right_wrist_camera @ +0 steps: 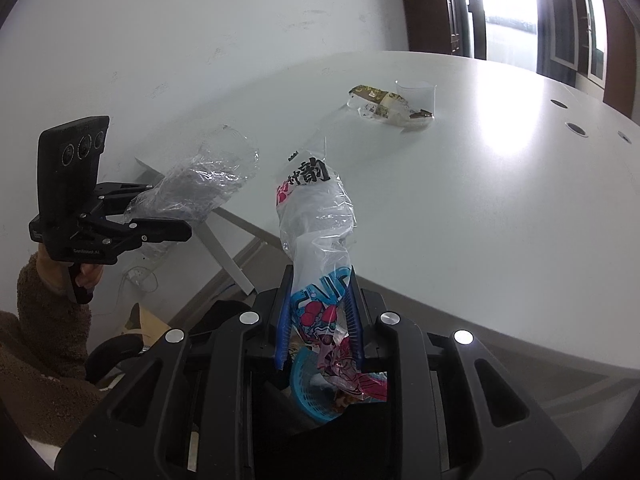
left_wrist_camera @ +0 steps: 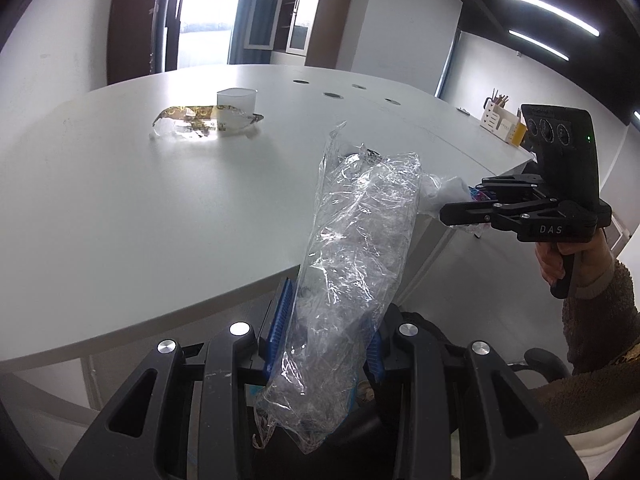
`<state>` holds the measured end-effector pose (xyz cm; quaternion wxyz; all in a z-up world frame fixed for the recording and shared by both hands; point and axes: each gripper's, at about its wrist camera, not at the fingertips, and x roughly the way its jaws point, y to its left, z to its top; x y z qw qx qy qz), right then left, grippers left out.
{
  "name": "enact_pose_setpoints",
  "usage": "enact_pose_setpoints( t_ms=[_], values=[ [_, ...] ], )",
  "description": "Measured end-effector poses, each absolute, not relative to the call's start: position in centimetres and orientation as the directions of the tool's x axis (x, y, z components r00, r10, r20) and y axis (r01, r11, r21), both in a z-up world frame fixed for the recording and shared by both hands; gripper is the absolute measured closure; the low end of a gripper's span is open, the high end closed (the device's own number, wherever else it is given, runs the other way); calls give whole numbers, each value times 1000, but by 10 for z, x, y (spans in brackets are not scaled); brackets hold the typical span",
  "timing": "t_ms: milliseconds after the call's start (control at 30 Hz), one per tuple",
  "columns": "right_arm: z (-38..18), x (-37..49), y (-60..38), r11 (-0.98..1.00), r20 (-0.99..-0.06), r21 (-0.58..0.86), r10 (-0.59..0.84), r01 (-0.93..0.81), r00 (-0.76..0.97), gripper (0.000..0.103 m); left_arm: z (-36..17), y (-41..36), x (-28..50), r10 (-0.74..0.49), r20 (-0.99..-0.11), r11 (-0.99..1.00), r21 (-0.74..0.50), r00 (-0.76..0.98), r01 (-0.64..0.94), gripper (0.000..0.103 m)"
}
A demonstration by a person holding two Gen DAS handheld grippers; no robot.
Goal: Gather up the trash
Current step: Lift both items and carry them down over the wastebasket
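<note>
White table (left_wrist_camera: 120, 208) at 11 o'clock bears a wrapper (left_wrist_camera: 200, 120) and cup (left_wrist_camera: 236, 100); window (left_wrist_camera: 208, 8) at 12; left gripper (left_wrist_camera: 332, 320) clamps clear plastic (left_wrist_camera: 360, 232), right gripper (right_wrist_camera: 320, 312) a printed bag (right_wrist_camera: 316, 216)

Office mtg room, big white table (left_wrist_camera: 120, 208), desk organiser (left_wrist_camera: 502, 120), cabinets (left_wrist_camera: 304, 12)

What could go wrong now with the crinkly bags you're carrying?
1. The clear plastic bag sticks far out of the left hand-held gripper, so it might slip free.
2. The printed wrapper in the right hand-held gripper flops loosely and could miss the blue basket below it.
3. The gold-patterned wrapper and plastic cup on the table could be forgotten.
</note>
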<state>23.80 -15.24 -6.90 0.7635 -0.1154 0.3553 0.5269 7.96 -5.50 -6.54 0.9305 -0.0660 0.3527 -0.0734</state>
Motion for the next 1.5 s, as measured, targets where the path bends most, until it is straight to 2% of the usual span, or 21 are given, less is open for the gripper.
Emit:
enact_pose_setpoints(
  t_ms=[633,800,1167,1500],
  values=[
    [-135,192,-159,432,-731,231,668,-872,137,81,-122,-84,80,-215,-728,975,-199,651,98,71],
    [-160,195,-155,460,-774,207,616,-863,143,81,-140,-90,87,-203,-766,979,-181,611,98,71],
    [-208,210,-144,479,-830,249,553,-842,69,81,-191,-87,107,-187,-847,982,-176,498,70,71],
    [-257,223,-118,485,-888,267,460,-833,-17,81,-242,-78,130,-225,-892,972,-234,392,24,71]
  ],
)
